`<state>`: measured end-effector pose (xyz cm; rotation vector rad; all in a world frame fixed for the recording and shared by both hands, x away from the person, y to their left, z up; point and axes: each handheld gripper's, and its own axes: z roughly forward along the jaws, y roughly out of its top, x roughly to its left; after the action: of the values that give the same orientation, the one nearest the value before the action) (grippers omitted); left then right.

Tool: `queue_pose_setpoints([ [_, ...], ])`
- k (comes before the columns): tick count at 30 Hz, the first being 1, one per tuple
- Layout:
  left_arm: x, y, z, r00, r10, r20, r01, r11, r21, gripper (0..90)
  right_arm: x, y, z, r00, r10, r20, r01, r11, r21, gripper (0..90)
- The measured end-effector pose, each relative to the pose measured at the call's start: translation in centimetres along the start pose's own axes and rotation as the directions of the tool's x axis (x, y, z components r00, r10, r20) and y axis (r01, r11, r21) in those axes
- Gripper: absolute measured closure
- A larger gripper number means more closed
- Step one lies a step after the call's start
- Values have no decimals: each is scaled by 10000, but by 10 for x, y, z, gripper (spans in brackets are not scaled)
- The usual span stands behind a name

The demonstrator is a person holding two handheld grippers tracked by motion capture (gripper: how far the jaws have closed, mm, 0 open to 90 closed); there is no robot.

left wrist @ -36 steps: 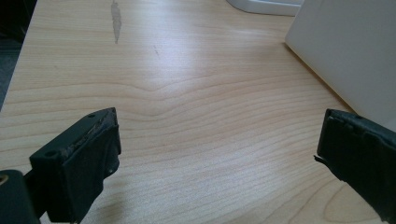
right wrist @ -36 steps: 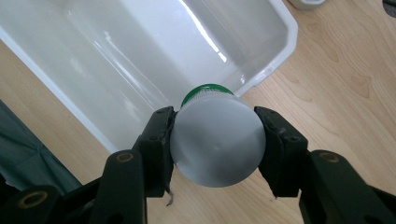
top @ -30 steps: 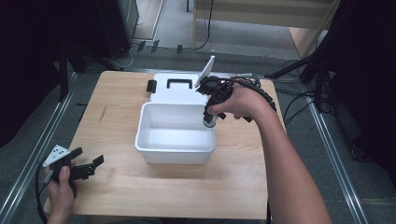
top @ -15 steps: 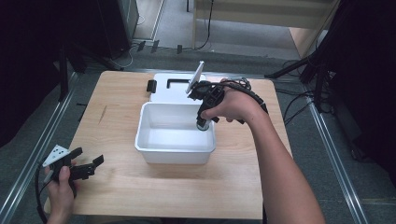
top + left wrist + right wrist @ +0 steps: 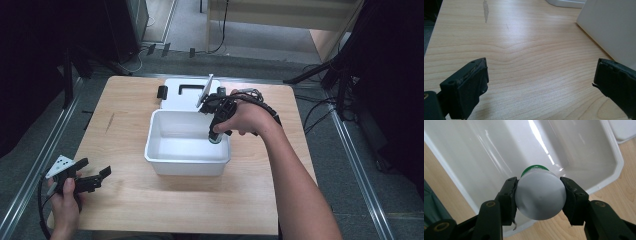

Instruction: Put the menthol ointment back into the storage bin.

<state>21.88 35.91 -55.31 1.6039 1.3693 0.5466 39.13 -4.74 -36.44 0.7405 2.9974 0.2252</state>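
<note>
R gripper (image 5: pixel 539 198) clamped on bottle (image 5: pixel 540 196) over white tub (image 5: pixel 165 160) near its R wall; lower straight, cap-first, release low inside; L gripper (image 5: pixel 541 82) released, idle

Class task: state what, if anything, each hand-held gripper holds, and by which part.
Right hand-held gripper clamps a bottle by its sides near the base, green cap down. Left hand-held gripper holds nothing.

Both forearms are bare, with no sleeve on either. The left gripper (image 5: pixel 92 179) is black, topped by a grey three-cornered plate dotted with small holes, and a dark cable loops down from it. The right gripper (image 5: pixel 540 195) is black too, with brass-coloured screws set into its arms and worn, rough-edged black pads; black cables bunch just behind it.
</note>
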Motion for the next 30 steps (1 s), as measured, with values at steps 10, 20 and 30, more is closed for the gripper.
queue_pose_setpoints([
  [10,0,0,0,10000,-11,2,11,10000,12,3,0,-2,16,9984,-568,52,568,9983,113,517],
  [20,0,0,0,10000,-21,16,21,10000,19,3,1,-1,33,9948,-1013,82,1012,9948,141,516],
  [30,0,0,0,10000,-28,15,27,10000,28,3,2,-2,50,9929,-1191,13,1190,9925,273,516],
])
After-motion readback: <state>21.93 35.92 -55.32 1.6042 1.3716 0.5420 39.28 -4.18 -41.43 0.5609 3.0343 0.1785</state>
